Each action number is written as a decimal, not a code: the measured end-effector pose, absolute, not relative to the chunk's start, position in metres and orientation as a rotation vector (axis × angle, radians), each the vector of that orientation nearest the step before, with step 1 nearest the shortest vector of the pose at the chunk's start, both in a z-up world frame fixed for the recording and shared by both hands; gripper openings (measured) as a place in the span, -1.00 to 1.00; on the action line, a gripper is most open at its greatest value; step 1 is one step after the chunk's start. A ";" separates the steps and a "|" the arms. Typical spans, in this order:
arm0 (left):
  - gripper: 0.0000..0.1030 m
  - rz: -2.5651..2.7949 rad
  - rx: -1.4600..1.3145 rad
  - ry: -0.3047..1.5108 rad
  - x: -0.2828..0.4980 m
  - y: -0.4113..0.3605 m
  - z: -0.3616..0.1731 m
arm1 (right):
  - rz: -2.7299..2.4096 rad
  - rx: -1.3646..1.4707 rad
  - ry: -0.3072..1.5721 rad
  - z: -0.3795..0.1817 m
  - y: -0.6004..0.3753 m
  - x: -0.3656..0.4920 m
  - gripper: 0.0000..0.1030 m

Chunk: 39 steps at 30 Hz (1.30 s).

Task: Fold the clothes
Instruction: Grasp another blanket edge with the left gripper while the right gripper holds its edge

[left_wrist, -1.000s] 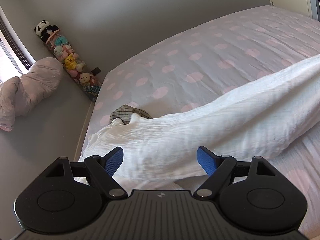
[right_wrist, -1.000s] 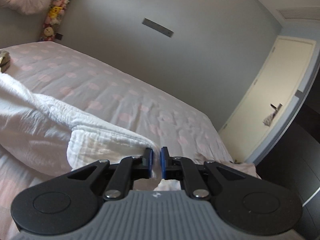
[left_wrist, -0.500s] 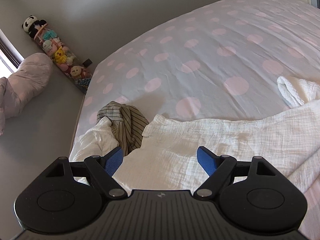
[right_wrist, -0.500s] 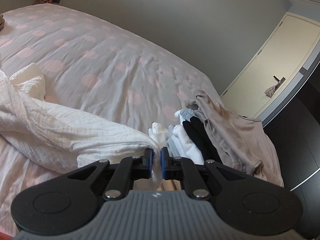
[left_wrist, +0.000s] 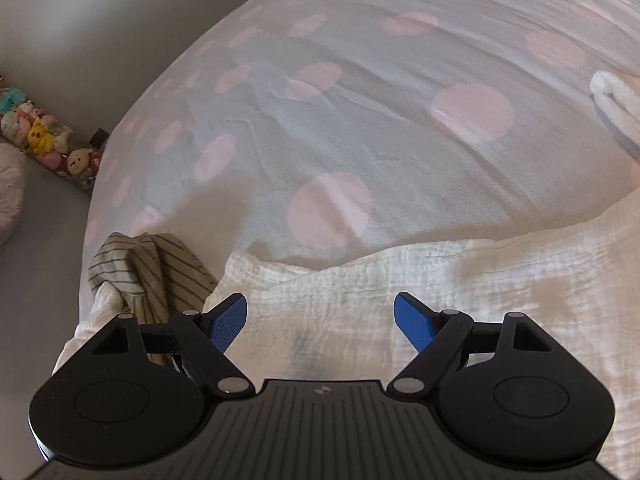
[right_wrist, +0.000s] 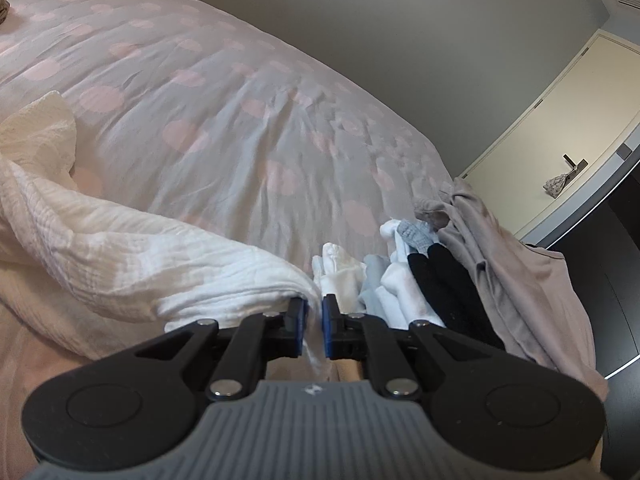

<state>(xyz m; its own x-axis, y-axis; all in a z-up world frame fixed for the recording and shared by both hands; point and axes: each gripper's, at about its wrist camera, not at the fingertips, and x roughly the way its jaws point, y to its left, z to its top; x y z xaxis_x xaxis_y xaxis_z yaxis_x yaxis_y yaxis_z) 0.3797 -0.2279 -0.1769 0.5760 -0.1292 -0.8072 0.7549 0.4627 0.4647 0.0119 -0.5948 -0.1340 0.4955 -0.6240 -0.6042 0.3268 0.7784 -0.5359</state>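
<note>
While the right gripper [right_wrist: 313, 320] is pinching a corner of the white muslin cloth [right_wrist: 132, 256] at lower centre of its frame, the left gripper [left_wrist: 320, 320] is hovering with jaws wide apart and empty over the same cloth [left_wrist: 420, 304]. A second ago the cloth was hanging in a raised ridge; now it is lying spread across the lower part of the polka-dot bedspread [left_wrist: 360, 120], beside a striped garment [left_wrist: 160, 264] at lower left. Laid flat, it is probably becoming ready for a fold, with the left jaws needing an edge.
</note>
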 end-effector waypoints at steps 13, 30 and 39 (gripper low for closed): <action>-0.95 -0.664 0.727 0.900 0.383 -0.234 -0.198 | -0.629 -0.359 0.884 -0.143 -0.597 0.012 -0.79; -1.00 -0.445 0.465 0.665 0.324 -0.128 -0.022 | -0.674 -0.329 0.635 -0.073 -0.557 -0.053 -0.80; -1.00 -0.362 0.267 0.452 0.256 -0.055 0.088 | -0.699 -0.381 0.346 -0.003 -0.519 -0.096 -0.81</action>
